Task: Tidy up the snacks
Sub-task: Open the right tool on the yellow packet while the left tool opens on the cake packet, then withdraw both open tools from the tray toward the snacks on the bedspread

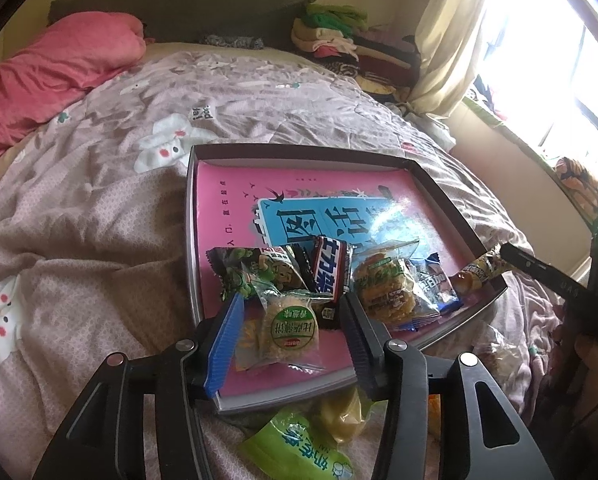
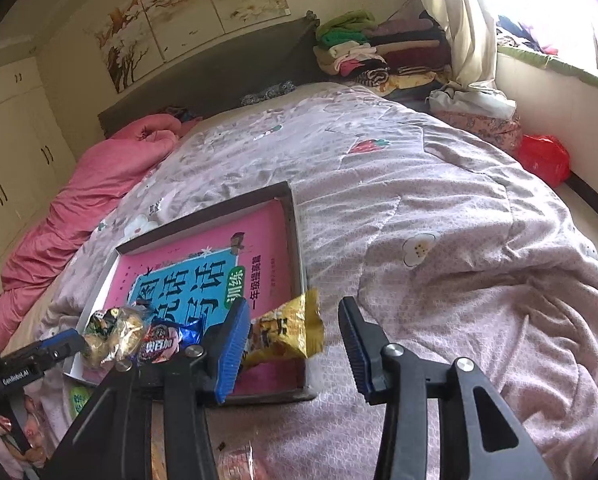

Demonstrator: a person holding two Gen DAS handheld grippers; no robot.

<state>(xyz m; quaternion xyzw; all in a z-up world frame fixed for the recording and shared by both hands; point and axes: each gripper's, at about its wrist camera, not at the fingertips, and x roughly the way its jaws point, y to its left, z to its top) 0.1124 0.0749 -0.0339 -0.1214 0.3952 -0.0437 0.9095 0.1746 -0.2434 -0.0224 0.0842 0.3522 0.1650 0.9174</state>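
A shallow dark tray (image 1: 299,150) (image 2: 203,208) lies on the bed with a pink book (image 1: 235,200) (image 2: 259,240) inside. Several snack packets are piled at its near end: a green pea bag (image 1: 255,268), a dark chocolate bar (image 1: 331,268), a clear fried-snack pack (image 1: 387,284) and a blue packet (image 1: 435,288). My left gripper (image 1: 293,320) is open around a round biscuit packet (image 1: 289,328) that lies on the book, with gaps on both sides. My right gripper (image 2: 293,332) is open; a yellow packet (image 2: 287,332) (image 1: 479,272) leans on the tray's rim against its left finger (image 2: 235,332).
A green packet (image 1: 299,452) and a yellowish one (image 1: 343,416) lie on the floral quilt (image 2: 439,220) in front of the tray. A pink blanket (image 1: 51,72) fills the far left. Folded clothes (image 2: 359,52) are stacked by the headboard, and a red bag (image 2: 543,158) sits under the window.
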